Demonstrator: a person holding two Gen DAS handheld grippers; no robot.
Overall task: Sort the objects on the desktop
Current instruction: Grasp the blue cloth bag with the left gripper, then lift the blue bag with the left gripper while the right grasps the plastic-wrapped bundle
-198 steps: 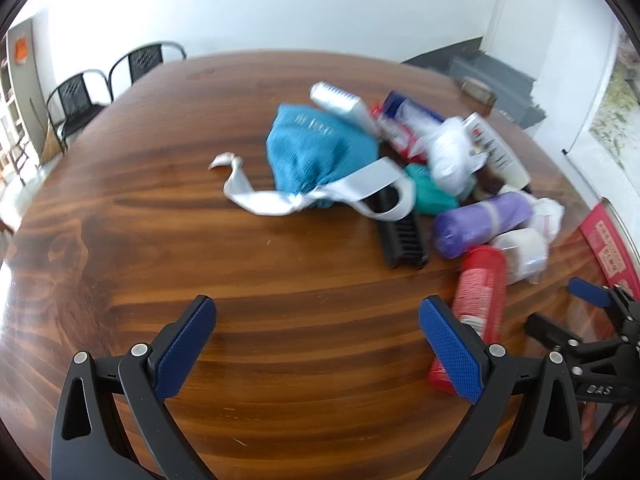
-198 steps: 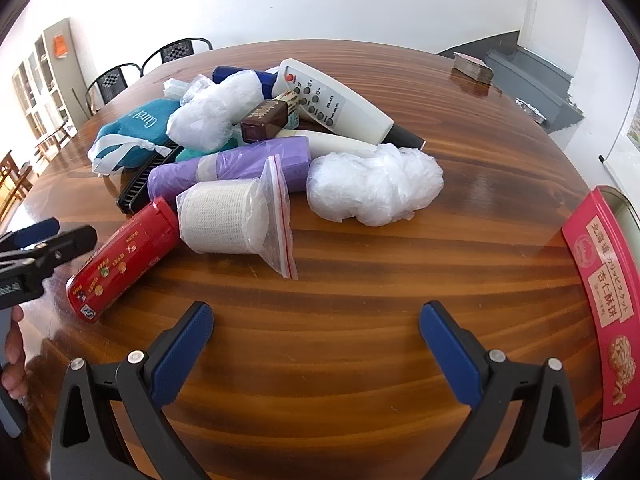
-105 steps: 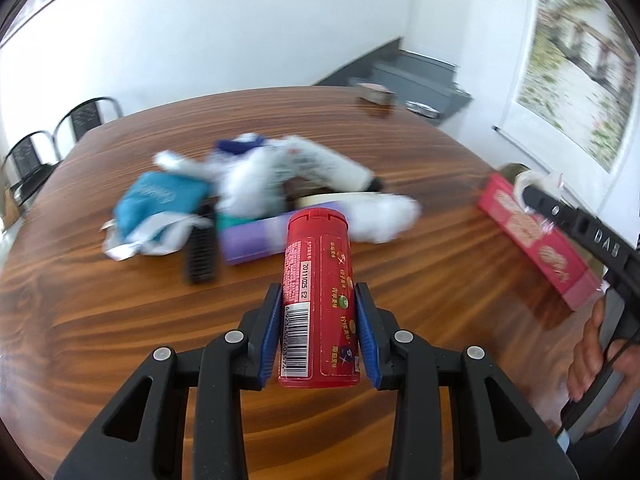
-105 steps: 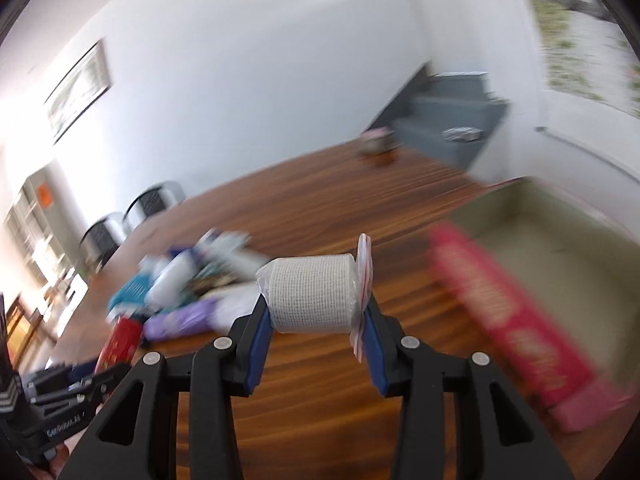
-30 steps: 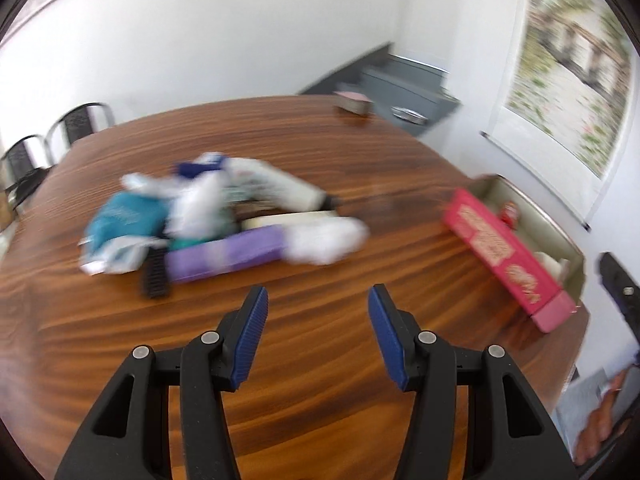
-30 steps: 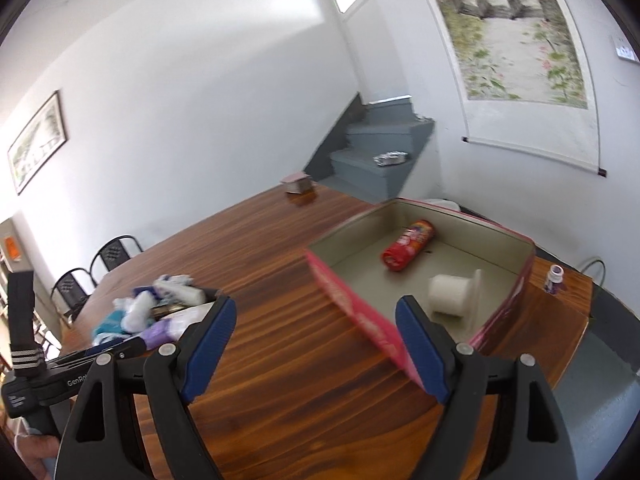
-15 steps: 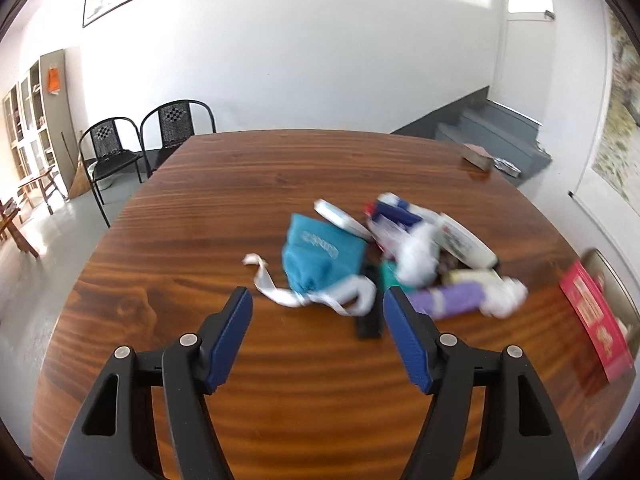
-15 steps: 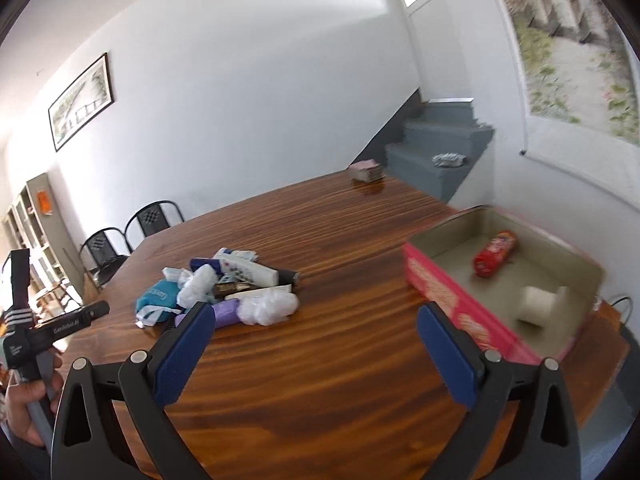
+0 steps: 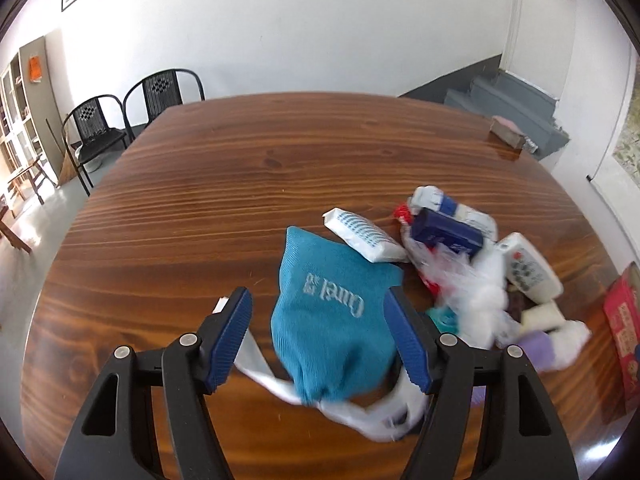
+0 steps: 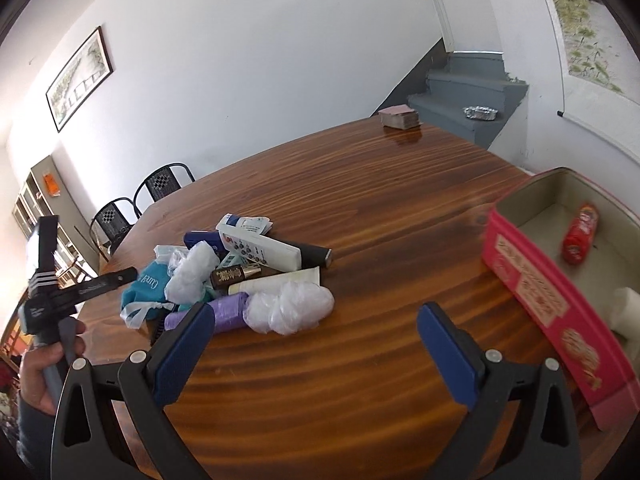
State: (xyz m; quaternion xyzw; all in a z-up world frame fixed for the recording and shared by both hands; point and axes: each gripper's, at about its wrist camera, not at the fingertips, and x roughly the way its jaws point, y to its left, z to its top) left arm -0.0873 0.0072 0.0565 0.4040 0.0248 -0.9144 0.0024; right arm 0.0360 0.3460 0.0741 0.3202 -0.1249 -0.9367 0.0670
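A teal cloth pouch [image 9: 334, 316] with white ribbon lies between the open jaws of my left gripper [image 9: 322, 328]; contact cannot be told. It heads a pile on the wooden table [image 9: 240, 184]: white packet [image 9: 362, 236], dark blue box [image 9: 444, 234], remote [image 9: 532, 270], purple roll [image 9: 536, 346], white plastic wads. In the right wrist view the pile shows the pouch [image 10: 148, 286], remote [image 10: 260, 250], purple roll [image 10: 218, 314] and plastic wad [image 10: 290, 306]. My right gripper [image 10: 316, 350] is open and empty above the table. The pink box [image 10: 548, 300] holds a red can [image 10: 580, 232] and a white roll [image 10: 626, 306].
The left gripper [image 10: 76, 284] and the hand holding it show at the left of the right wrist view. A small pink-brown block [image 10: 400, 117] sits at the table's far edge. Black chairs [image 9: 132, 116] stand behind the table. Grey stairs [image 10: 468, 96] rise at the back right.
My left gripper has come down close over the teal pouch, which now lies between its jaws. My right gripper has swung left from the pink box toward the pile.
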